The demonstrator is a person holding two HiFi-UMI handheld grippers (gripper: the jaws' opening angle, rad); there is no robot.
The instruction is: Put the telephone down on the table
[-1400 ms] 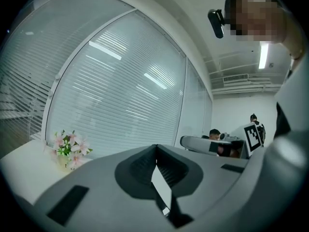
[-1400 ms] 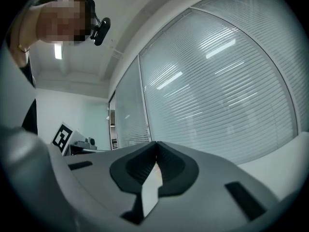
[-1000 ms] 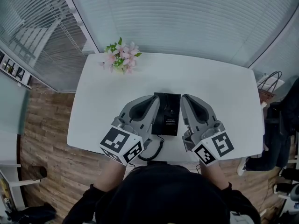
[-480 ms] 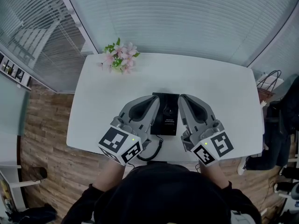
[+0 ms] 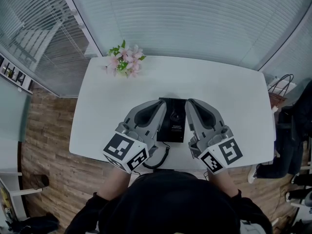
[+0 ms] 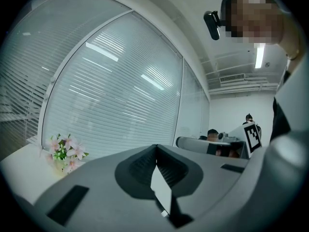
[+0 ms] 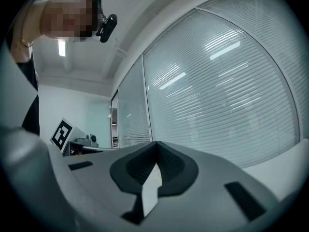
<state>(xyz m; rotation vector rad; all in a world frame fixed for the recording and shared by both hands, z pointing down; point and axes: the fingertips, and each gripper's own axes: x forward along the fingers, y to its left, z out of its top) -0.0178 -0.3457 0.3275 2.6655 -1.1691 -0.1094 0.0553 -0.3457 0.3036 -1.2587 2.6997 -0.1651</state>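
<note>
Left hand-held gripper (image 5: pixel 162 103): jaws pressed together with nothing between them. It lies roughly level and aims at the slatted blinds (image 5: pixel 195 18), just left of the telephone.
Right hand-held gripper (image 5: pixel 187 102): jaws likewise closed on nothing. It aims the same way, just right of the telephone.
Why they sit so: the pair flanks the telephone without gripping it, which reads as a parked pose and not a carry. From above, each gripper's inner side overlaps an edge of the telephone, but I cannot tell whether either touches it.
Telephone (image 5: pixel 174 118): black and rectangular, lying flat on the worktop between the two grippers, near the front edge and roughly centred.
Cord (image 5: pixel 161 161): a dark coil trails from the telephone's near end over the front edge. It looks slack, so nothing seems to be pulling the set.
Worktop (image 5: pixel 219 87): white and mostly bare behind the telephone.
Flowers (image 5: pixel 126 60): a pink bunch at the far left corner, well apart from the telephone and out of the way.
Task standing: judged from how it lies, the telephone is already down.
</note>
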